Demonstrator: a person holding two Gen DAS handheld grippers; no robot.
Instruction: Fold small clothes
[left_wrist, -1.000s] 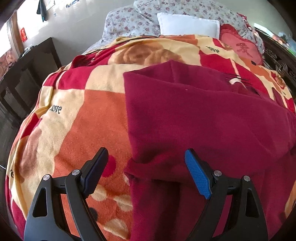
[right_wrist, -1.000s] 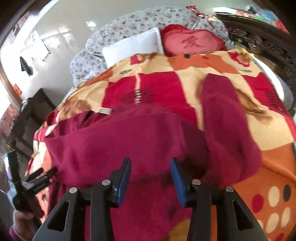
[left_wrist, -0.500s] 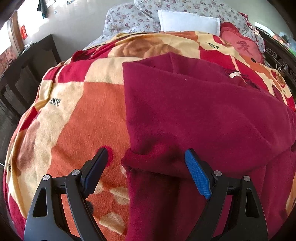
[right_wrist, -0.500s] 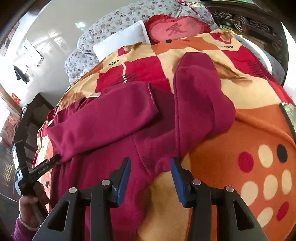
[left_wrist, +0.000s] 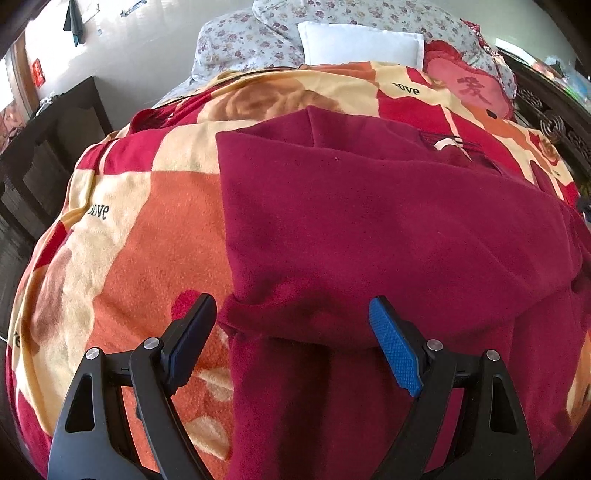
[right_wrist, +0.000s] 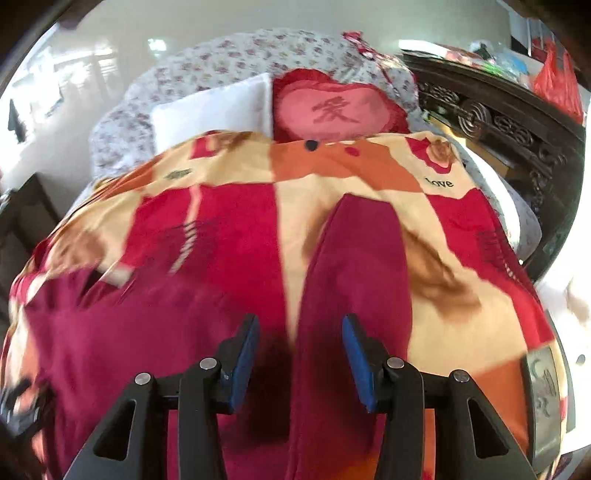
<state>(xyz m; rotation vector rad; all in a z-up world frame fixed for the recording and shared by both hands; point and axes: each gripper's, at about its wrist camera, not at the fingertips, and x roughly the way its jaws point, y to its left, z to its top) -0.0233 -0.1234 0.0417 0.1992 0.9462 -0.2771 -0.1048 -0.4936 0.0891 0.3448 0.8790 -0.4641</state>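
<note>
Looking down both wrist views at a dark red sweater (left_wrist: 369, 229) spread on the bed, over a fleece blanket (left_wrist: 159, 236) patterned in orange, cream and red. From the left view, one sleeve lies folded across the body; its thick lower fold runs just ahead of the left gripper (left_wrist: 291, 343). Left fingers stand wide and empty, the fold between them but not pinched.

Right view is smeared by motion. The right gripper (right_wrist: 299, 362) hangs over the other sleeve (right_wrist: 354, 280), which stretches away across the blanket toward the heart-shaped cushion (right_wrist: 332, 110). Right fingers sit at a moderate gap, nothing clamped that I can see; cloth lies below them.

Handling judgement: soft, thick knit or fleece, light, limp, no stiffness to hold a crease. It will drape and drag against the fuzzy blanket rather than slide freely, so lifting clear before carrying seems wiser than pulling flat. Not fragile.

Where I'd take hold: right fingers on the free sleeve's edge partway along, pinching both layers; left on the folded hem edge at the near side, to steady the body.
</note>
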